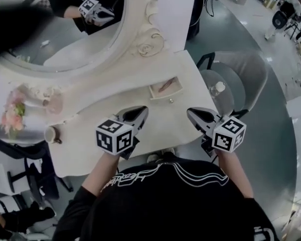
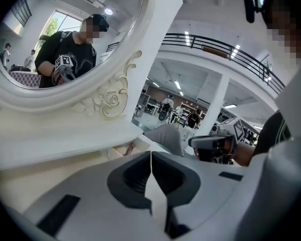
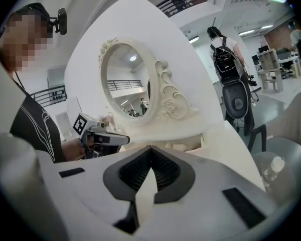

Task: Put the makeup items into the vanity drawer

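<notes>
The vanity's small drawer (image 1: 165,90) stands pulled out from under the oval mirror (image 1: 65,29), with a slim pinkish-brown makeup item (image 1: 166,86) lying in it. My left gripper (image 1: 142,112) hovers over the white tabletop (image 1: 160,124) just in front of and left of the drawer, jaws shut and nothing between them. My right gripper (image 1: 191,113) is level with it at the table's right corner, also shut and empty. In the left gripper view the closed left gripper (image 2: 151,157) points at the mirror frame; in the right gripper view the right gripper (image 3: 150,151) is closed too.
A pink flower bunch (image 1: 14,113), a pale pink jar (image 1: 54,104) and a small cup (image 1: 51,133) stand at the table's left. A grey chair (image 1: 243,74) with a small bottle (image 1: 218,88) on its seat is right of the table. The person's torso is at the front edge.
</notes>
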The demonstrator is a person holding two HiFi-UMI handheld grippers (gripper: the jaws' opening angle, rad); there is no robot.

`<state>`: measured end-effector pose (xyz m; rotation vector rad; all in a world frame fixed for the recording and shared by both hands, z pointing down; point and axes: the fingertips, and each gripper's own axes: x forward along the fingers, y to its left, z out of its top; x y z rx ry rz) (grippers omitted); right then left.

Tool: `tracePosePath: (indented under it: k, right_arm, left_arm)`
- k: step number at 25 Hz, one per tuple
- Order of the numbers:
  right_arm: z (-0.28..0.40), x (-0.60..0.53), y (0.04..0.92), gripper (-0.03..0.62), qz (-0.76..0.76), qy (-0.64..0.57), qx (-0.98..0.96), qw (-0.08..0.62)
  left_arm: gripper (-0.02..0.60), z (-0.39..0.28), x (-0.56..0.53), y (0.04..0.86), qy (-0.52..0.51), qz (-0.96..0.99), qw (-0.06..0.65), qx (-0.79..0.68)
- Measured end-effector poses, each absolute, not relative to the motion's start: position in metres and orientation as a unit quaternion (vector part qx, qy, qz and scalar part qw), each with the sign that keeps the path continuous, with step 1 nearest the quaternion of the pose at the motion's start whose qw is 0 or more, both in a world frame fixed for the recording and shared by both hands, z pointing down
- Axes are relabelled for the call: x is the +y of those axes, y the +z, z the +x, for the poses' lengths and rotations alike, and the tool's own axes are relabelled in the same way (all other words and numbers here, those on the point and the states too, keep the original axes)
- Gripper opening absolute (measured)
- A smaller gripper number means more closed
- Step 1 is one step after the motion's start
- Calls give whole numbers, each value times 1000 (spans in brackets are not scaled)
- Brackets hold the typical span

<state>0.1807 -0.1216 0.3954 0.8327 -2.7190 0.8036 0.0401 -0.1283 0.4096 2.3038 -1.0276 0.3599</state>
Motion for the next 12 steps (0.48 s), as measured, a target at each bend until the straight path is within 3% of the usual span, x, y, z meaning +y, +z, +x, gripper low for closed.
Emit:
tracePosePath:
  k: [12]
  right_arm:
    - [93, -80, 359, 25, 200, 208, -954, 79]
  left_arm:
    - [23, -30, -58, 365, 63, 851, 262, -451]
